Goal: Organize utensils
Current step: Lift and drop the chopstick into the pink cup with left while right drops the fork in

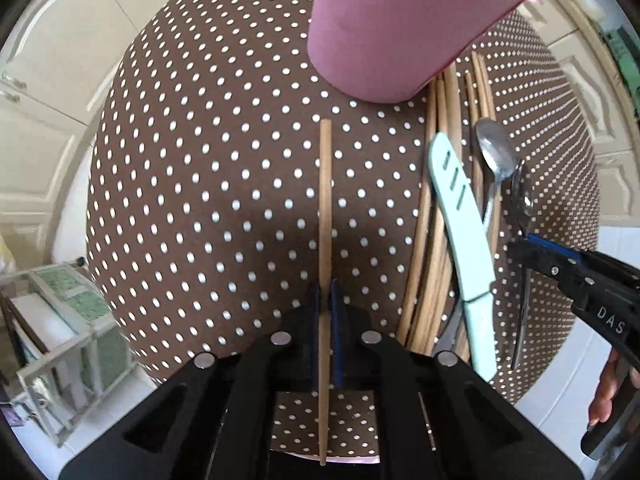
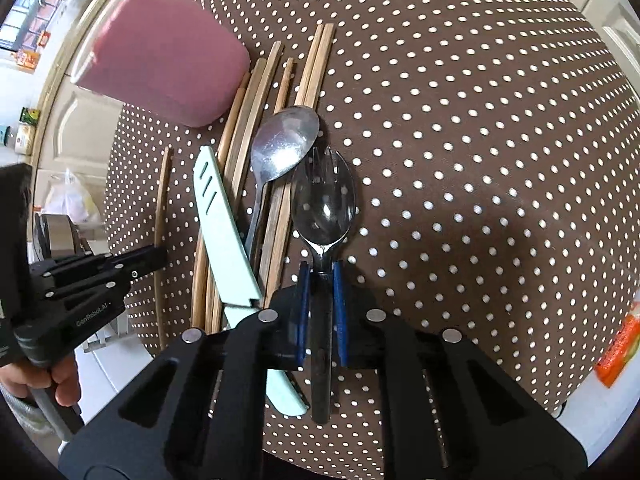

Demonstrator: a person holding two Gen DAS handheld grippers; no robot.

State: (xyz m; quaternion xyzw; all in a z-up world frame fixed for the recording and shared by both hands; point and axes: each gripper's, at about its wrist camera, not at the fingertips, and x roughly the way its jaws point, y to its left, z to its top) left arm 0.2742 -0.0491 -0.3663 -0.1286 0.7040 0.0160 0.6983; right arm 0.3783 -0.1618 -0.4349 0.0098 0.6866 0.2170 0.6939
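On the round table [image 1: 200,160] with its brown polka-dot cloth, the left gripper [image 1: 325,304] points straight down and pinches 1 wooden chopstick [image 1: 325,200] between its blue pads; the stick lies apart from the rest, left of the pile. Beyond it stands the pink cup [image 1: 380,32] (upright, its rim toward the far edge). Just right of the cup's base lies the bundle of chopsticks [image 2: 248,120], with the mint-green knife [image 2: 224,232] slanting across it and the silver spoon [image 2: 280,144] resting on top. Furthest right, the right gripper [image 2: 322,280] has its pads closed on the neck of the dark spoon [image 2: 323,200], whose bowl overlaps a fork [image 2: 320,160] underneath. A hand [image 2: 60,380] holds the left gripper's handle.
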